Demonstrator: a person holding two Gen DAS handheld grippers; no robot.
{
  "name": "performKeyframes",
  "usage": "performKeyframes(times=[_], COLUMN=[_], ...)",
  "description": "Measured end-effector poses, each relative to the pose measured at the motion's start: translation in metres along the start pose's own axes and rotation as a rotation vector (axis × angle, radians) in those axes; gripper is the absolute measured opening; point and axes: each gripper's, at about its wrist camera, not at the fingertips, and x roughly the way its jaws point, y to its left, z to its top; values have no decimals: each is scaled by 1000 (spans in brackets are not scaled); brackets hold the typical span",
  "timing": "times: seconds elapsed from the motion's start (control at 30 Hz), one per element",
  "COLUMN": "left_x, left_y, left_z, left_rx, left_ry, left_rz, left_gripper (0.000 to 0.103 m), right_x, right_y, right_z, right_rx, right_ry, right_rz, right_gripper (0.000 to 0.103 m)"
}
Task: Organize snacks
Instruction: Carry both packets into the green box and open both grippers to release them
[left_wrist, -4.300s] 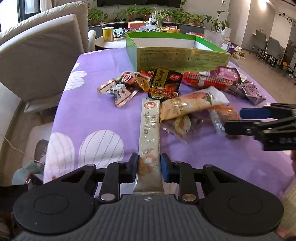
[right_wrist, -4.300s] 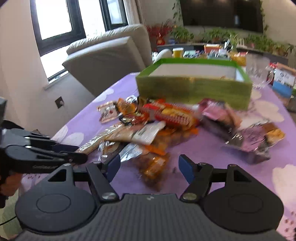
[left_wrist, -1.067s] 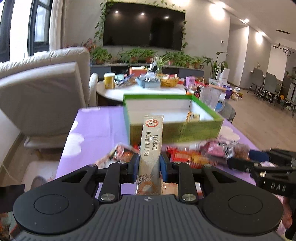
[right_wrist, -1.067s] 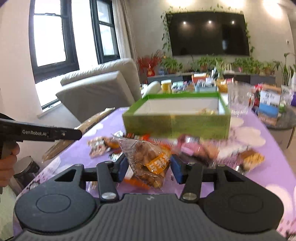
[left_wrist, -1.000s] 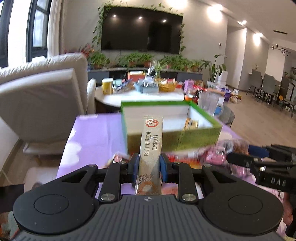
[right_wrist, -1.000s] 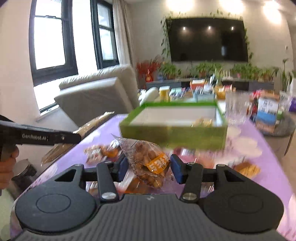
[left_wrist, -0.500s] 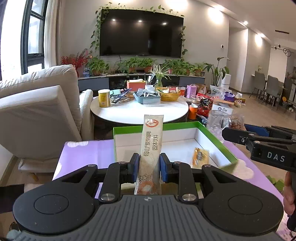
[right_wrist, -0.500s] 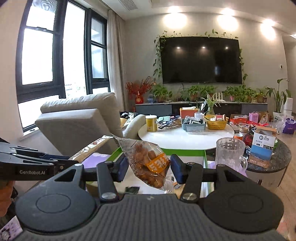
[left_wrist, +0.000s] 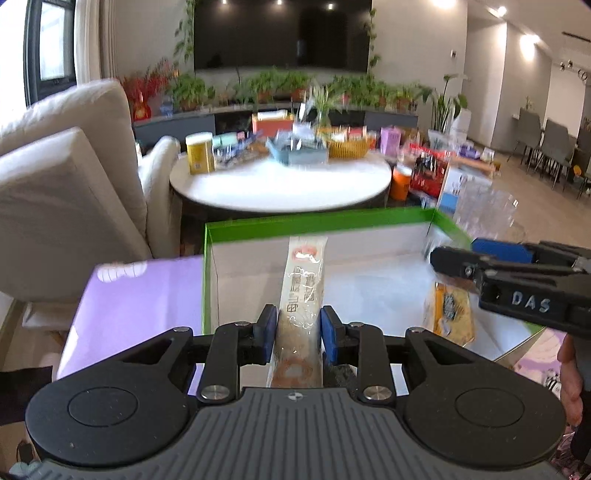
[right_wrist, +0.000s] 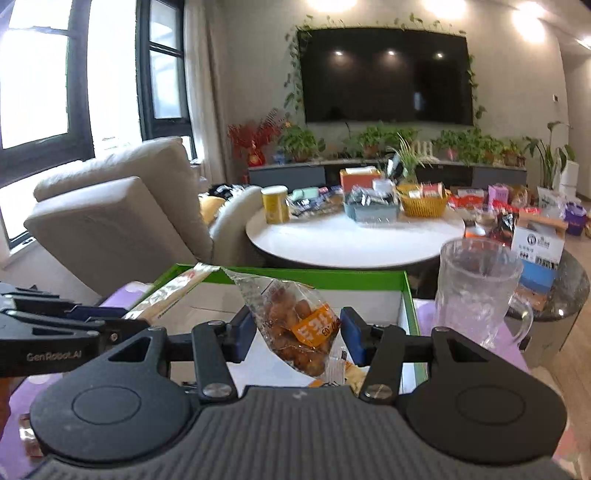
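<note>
My left gripper (left_wrist: 298, 334) is shut on a long beige snack stick pack (left_wrist: 301, 295) and holds it over the near left part of the green box (left_wrist: 314, 223). My right gripper (right_wrist: 297, 334) is shut on a clear bag of brown nuts with an orange label (right_wrist: 295, 325), held over the box (right_wrist: 332, 277). The right gripper also shows at the right of the left wrist view (left_wrist: 517, 280). A yellow snack packet (left_wrist: 452, 314) lies on the box's white floor. The stick pack also shows in the right wrist view (right_wrist: 173, 291).
The box stands on a purple tablecloth (left_wrist: 140, 295). A glass mug (right_wrist: 480, 288) stands right of the box. A round white table (left_wrist: 280, 184) with jars and baskets is behind it. A beige armchair (left_wrist: 62, 199) is at the left.
Both grippers have moved forward and tilted down over the box, each still holding its snack. The box now fills more of both views.
</note>
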Motion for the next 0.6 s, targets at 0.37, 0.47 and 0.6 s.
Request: performKeyframes(times=[0.37,0.47,0.6], left_x=[-44,-65,-79], left_y=[16,25,40], left_z=[-14,-28,-51], left_rx=[14,9,-21], left_ry=[-43,-43,-13], left_rz=[-9,3,21], left_gripper=[33,33,33], right_x=[-43,-63,-83], right_y=[-12,-12,-10], right_z=[-2,-3,-8], right_rx=[91,79,80], right_ry=[-19,-37,-46], right_rz=[-21,-25,-18], right_gripper=[53,53,53])
